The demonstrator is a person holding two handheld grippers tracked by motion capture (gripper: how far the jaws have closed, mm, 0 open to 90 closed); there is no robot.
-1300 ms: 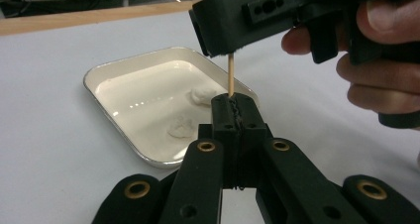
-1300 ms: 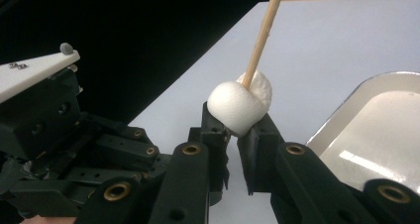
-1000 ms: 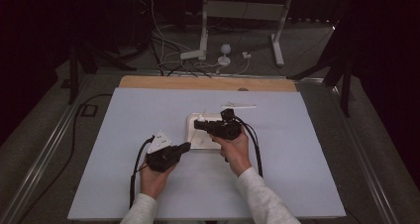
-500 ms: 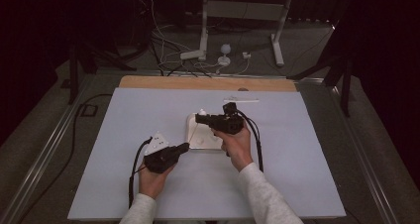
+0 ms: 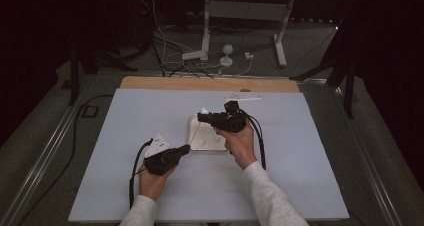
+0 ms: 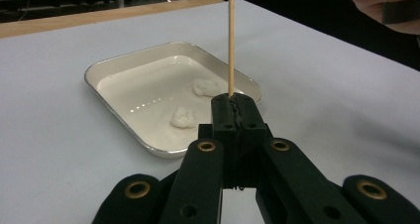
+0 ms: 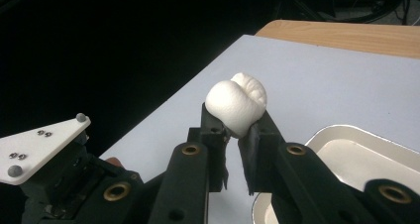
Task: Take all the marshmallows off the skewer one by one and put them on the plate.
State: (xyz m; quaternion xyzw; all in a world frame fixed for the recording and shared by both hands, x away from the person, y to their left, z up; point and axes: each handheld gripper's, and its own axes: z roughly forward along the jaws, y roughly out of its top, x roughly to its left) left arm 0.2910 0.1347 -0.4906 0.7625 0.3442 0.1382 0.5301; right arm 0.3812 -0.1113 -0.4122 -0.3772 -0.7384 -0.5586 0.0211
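Right gripper (image 5: 202, 118) lifted off tray (image 5: 192, 134) since a second ago, jaws pinching marshmallow (image 7: 236, 105) above tray's near-left rim. Left gripper (image 6: 233, 105) clamped on upright skewer (image 6: 230, 40) beside tray. Two marshmallows (image 6: 183, 118) left in tray. Skewering likely next.

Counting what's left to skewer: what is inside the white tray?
Two white marshmallow pieces lie inside the shallow white enamel tray. The left gripper and its wooden skewer cover the tray's near corner.
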